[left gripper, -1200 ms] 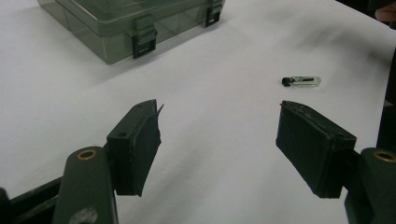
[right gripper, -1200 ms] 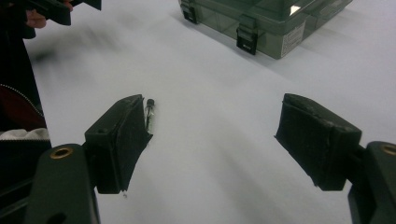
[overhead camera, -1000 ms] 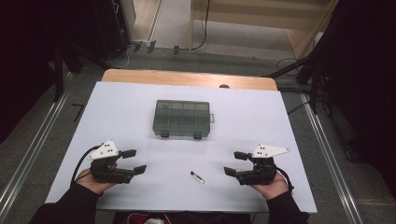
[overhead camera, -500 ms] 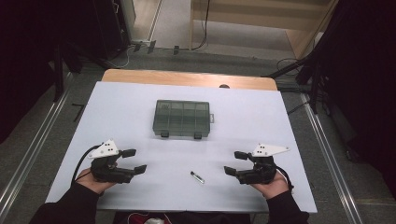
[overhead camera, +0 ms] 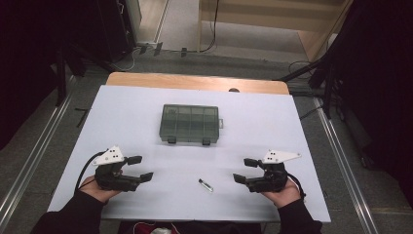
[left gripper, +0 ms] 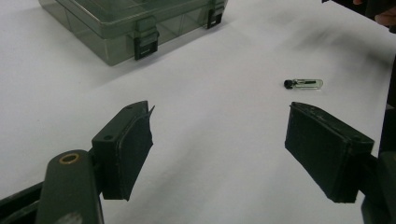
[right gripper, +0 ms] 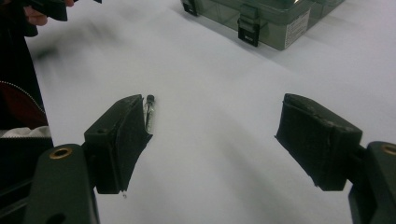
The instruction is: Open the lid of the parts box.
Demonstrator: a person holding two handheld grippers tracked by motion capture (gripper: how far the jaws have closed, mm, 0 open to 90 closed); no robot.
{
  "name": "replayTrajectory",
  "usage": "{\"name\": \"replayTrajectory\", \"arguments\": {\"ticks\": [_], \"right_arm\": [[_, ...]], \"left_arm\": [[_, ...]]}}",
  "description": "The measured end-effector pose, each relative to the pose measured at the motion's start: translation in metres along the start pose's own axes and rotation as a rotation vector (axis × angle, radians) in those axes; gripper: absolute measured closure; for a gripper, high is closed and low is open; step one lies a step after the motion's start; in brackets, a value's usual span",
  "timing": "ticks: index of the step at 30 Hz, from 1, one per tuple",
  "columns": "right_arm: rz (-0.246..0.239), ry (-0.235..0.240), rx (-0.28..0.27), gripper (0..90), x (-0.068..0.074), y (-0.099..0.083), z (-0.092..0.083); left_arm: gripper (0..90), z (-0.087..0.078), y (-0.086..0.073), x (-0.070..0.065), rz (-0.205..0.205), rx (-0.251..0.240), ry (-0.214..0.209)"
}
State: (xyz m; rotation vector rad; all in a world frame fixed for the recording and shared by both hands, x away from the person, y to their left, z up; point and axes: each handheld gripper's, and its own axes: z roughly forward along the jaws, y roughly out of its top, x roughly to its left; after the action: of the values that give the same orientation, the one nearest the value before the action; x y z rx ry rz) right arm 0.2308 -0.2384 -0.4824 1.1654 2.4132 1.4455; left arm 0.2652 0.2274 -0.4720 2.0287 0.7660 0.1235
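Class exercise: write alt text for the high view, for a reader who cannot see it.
A person's hands hold the left gripper and right gripper, both open, over a white table. A small clear vial lies between them, with a closed grey compartment box farther back.

Between grippers: bare white table (overhead camera: 292,122) — only a small vial (overhead camera: 206,185) lies there.
Far middle: closed compartment box (overhead camera: 189,124) — room all round it.

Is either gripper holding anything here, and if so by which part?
Nothing is held. The left gripper and right gripper both stand open over the table; the small vial lies loose between them.
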Motion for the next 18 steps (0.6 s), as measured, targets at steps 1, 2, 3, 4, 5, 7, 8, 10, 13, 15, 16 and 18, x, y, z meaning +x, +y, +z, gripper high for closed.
{"name": "replayTrajectory", "arguments": {"ticks": [1, 2, 3, 4, 5, 7, 8, 10, 13, 15, 16, 18], "right_arm": [[0.0, 0.0, 0.0, 24.3, 0.0, 0.0, 0.0], [-0.002, 0.0, 0.0, 24.3, 0.0, 0.0, 0.001], [-0.001, 0.001, 0.004, 24.3, 0.0, 0.0, 0.001], [0.0, 0.001, 0.006, 24.4, 0.0, 0.0, 0.002], [-0.003, 0.005, 0.005, 24.3, 0.0, 0.001, 0.003], [-0.004, 0.002, 0.003, 24.4, -0.001, 0.002, 0.005], [-0.001, 0.001, 0.005, 24.6, -0.001, 0.003, 0.006], [-0.001, -0.007, -0.001, 24.7, -0.002, 0.005, 0.007], [0.013, -0.018, -0.011, 24.7, -0.006, 0.008, 0.008], [0.027, -0.019, -0.019, 24.9, -0.009, 0.01, 0.008], [0.033, -0.027, -0.024, 24.9, -0.011, 0.011, 0.009], [0.045, -0.032, -0.029, 24.9, -0.012, 0.014, 0.01]], "left_arm": [[22.7, 0.0, 0.0, 0.0, 0.0, 0.0, 0.0], [22.7, 0.0, 0.0, 0.0, 0.001, 0.0, 0.0], [22.7, 0.0, 0.0, 0.0, 0.0, 0.0, 0.0], [22.7, 0.0, 0.0, 0.0, 0.0, 0.001, 0.0], [22.7, 0.0, 0.0, 0.0, -0.001, 0.001, 0.0], [22.7, 0.0, 0.0, 0.0, 0.001, 0.002, 0.001], [22.7, 0.0, 0.0, 0.0, 0.0, 0.001, 0.0], [22.7, 0.0, 0.0, 0.0, 0.0, 0.002, 0.0], [22.7, 0.0, 0.0, 0.0, -0.001, 0.002, 0.0], [22.7, 0.0, 0.0, 0.0, 0.0, 0.001, 0.001], [22.7, 0.0, 0.0, 0.0, 0.0, 0.001, 0.0], [22.7, 0.0, 0.0, 0.0, 0.001, 0.001, 0.0]]}}
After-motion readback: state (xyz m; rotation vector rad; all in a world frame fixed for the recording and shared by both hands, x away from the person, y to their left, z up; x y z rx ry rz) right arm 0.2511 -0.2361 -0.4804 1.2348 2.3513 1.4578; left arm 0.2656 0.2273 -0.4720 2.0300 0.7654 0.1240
